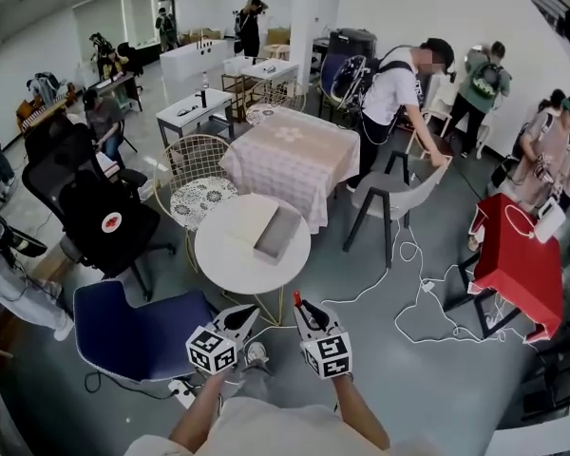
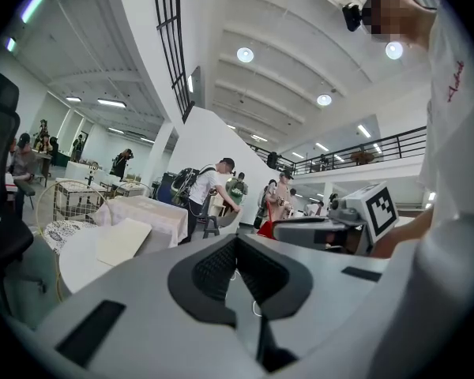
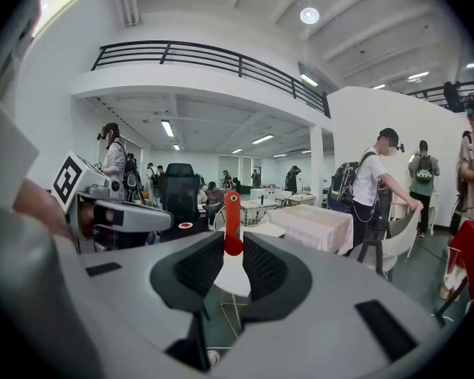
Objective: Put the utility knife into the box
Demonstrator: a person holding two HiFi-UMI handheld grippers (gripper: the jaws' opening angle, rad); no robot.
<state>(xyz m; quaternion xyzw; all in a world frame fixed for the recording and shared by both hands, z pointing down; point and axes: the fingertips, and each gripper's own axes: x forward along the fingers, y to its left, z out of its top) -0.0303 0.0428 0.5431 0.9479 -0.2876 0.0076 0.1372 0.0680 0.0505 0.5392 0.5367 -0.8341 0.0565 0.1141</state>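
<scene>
The knife point(image 3: 232, 221) is a slim orange-red bar with rounded ends and a small pale hole near its top. It is held in the right gripper point(image 3: 231, 251), in the air short of the round white table point(image 1: 218, 255). The two dark ribbed pads are closed on its lower end, one on each flat side, so the jaws stand only as far apart as the handle is thick. In the right gripper view its long axis is upright, crosswise to the line along which the jaws point. The end with the hole is on top, and most of its length rises clear above the pads. In the head view the knife point(image 1: 295, 298) shows as a short red sliver at the tips of the right gripper point(image 1: 304, 310).

The left gripper point(image 1: 241, 315) hangs just beside the right one. In its own view the left gripper point(image 2: 235, 253) has its pads a little apart, with nothing between them but floor.

The box point(image 1: 277, 234) is open and lies on the round table, ahead of both grippers and well apart from the knife. A blue chair point(image 1: 133, 331) stands left of the grippers. A table with a checked cloth point(image 1: 294, 155) stands beyond the round one.
</scene>
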